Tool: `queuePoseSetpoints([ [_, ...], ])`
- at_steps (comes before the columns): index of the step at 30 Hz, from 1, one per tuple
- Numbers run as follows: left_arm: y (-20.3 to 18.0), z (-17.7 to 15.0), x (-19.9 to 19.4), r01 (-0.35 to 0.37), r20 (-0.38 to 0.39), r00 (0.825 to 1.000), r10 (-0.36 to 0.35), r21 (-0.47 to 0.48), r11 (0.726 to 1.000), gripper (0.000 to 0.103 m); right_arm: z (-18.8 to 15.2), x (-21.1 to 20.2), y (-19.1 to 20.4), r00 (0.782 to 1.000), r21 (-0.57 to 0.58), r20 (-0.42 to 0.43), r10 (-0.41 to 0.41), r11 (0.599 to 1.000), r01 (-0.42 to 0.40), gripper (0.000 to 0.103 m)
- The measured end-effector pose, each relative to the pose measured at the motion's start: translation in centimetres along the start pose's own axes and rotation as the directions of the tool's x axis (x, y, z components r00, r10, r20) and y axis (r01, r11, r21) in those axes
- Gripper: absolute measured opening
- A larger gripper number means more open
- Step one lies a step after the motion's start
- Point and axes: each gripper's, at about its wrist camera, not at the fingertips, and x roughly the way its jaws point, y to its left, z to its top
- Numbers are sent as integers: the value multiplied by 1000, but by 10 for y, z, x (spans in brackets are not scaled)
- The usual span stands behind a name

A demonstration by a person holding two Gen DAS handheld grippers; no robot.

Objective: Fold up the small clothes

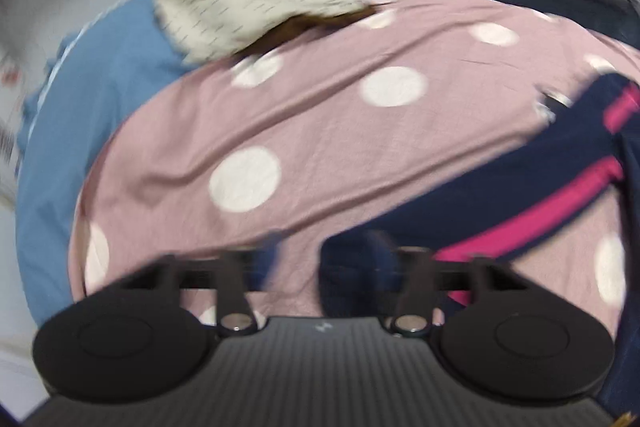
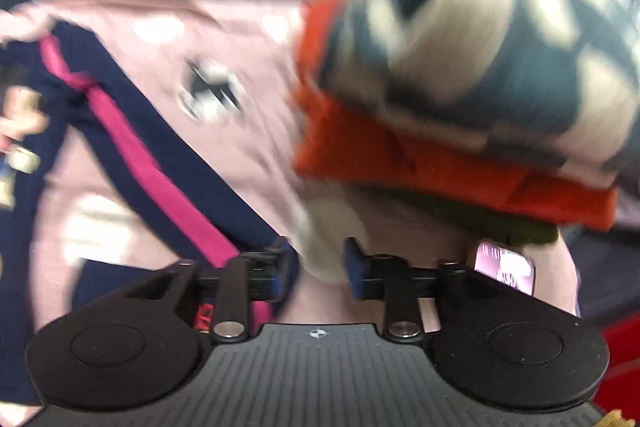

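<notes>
two grippers over a pink sheet w/ white dots (image 1: 320,131) that covers the whole work surface; both views are motion-blurred. a navy garment w/ a magenta stripe (image 1: 532,195) lies flat on the sheet, running diagonally. left gripper (image 1: 324,263): jaws apart, nothing pinched, navy cloth just under its right finger. right gripper (image 2: 320,263): jaws apart, holding nothing, beside the garment's edge. 1 blue cloth (image 1: 92,99) and 1 speckled cream piece (image 1: 248,11) sit at the sheet's far side. a pile to the right, prob. 3 items: teal-and-cream patterned (image 2: 500,39) over orange (image 2: 400,155) over green. no containers visible.
</notes>
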Motion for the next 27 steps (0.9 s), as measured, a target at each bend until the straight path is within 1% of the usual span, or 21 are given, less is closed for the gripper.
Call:
queuePoseSetpoints([
  [1,-5,-4,-10,8,19,1000,-8,27,1000,86,-2,-14,2,998,-15,39,51,999,-51,64],
  [2,-10,-9,-20,28,38,999,-30,40,999,89,-5,-28,5,991,-34,62,120,992,-118,68],
  [3,-15,-15,-32,78,48,996,-80,56,995,89,-9,-40,9,975,-59,69,210,977,-206,72],
  [4,-23,-24,-40,149,45,987,-153,85,985,90,-14,-49,15,948,-85,62,312,948,-307,74],
  [5,-34,-33,-48,222,31,973,-228,129,966,90,-19,-55,22,911,-101,31,411,908,-407,78],
  [6,-49,-44,-56,288,6,956,-294,193,938,90,-24,-57,30,872,-110,-16,489,866,-488,78],
  [7,-64,-55,-61,332,-25,941,-337,256,908,90,-31,-58,40,846,-112,-57,530,839,-533,77],
  [9,-91,-77,-68,390,-79,918,-390,369,844,88,-45,-58,56,818,-124,-116,563,809,-575,70],
  [10,-102,-88,-71,408,-96,908,-407,421,811,87,-51,-56,63,812,-138,-142,566,801,-582,68],
  [12,-119,-105,-72,428,-135,898,-419,489,760,81,-57,-53,73,807,-153,-182,562,795,-588,66],
  [13,-123,-111,-72,437,-149,893,-425,509,741,74,-60,-52,75,803,-154,-194,564,790,-593,66],
  [14,-127,-115,-70,443,-158,890,-428,519,731,71,-62,-51,77,800,-154,-206,564,789,-595,66],
  [15,-131,-117,-68,447,-169,888,-427,528,722,71,-64,-50,78,798,-156,-216,563,786,-597,66],
  [17,-140,-123,-66,432,-169,896,-411,545,719,71,-63,-45,77,802,-153,-217,556,792,-591,66],
  [18,-143,-124,-65,432,-169,896,-411,547,717,71,-64,-44,76,803,-141,-218,555,796,-589,66],
  [21,-148,-122,-54,489,-223,869,-442,526,696,71,-63,-42,77,796,-126,-226,562,793,-596,66],
  [22,-150,-122,-50,499,-244,865,-439,518,695,70,-63,-41,79,795,-123,-231,561,793,-596,66],
  [23,-153,-122,-46,508,-262,861,-436,504,699,67,-62,-40,80,794,-121,-235,561,794,-596,66],
  [24,-154,-120,-42,523,-276,852,-444,476,707,66,-62,-40,80,792,-119,-233,565,792,-599,66],
  [26,-152,-117,-34,565,-301,825,-479,386,730,62,-61,-38,82,789,-112,-229,570,790,-603,66],
  [27,-151,-116,-30,575,-313,816,-487,342,744,59,-61,-37,82,790,-101,-228,569,794,-600,66],
])
